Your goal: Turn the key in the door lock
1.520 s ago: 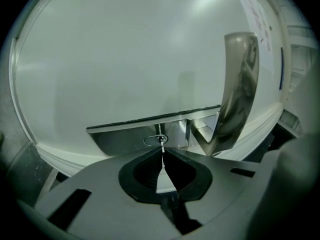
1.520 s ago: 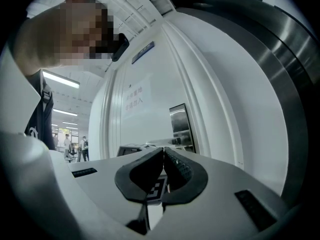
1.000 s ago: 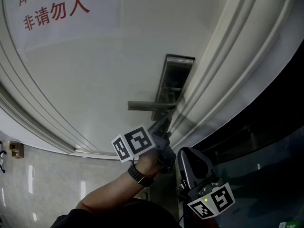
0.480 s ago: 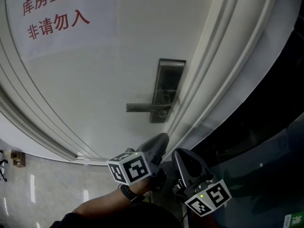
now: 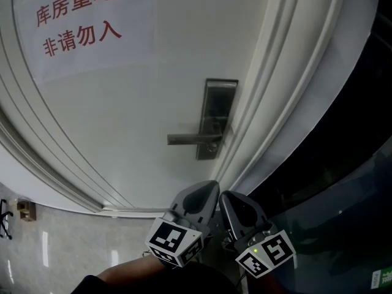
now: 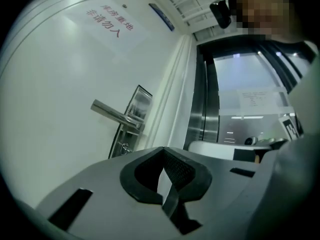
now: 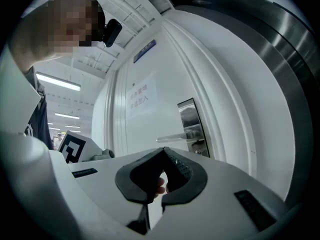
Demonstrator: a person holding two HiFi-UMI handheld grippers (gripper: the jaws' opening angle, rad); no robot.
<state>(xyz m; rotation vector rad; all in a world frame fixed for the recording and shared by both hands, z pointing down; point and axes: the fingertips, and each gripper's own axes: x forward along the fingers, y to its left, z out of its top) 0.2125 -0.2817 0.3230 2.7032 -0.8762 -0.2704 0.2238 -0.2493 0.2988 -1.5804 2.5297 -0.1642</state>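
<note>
A white door (image 5: 141,103) carries a steel lock plate (image 5: 218,112) with a lever handle (image 5: 191,139) pointing left. Below the handle sits the keyhole (image 5: 212,146); something small shows there in the left gripper view, keyhole (image 6: 124,147), too small to tell whether it is a key. My left gripper (image 5: 205,192) hangs below the lock, well clear of it, jaws shut and empty. My right gripper (image 5: 229,199) is right beside it, also shut on nothing. The lock plate (image 7: 191,126) and handle (image 7: 175,138) show in the right gripper view.
A paper sign (image 5: 79,17) with red characters is stuck on the door's upper left. The moulded white door frame (image 5: 275,97) runs along the lock's right, with dark glass (image 5: 343,164) beyond it. Glossy floor tiles (image 5: 49,250) lie at lower left.
My left gripper has pulled back from the foot of the lock plate, down towards my body, and now sits beside the right gripper. The right gripper has barely moved.
</note>
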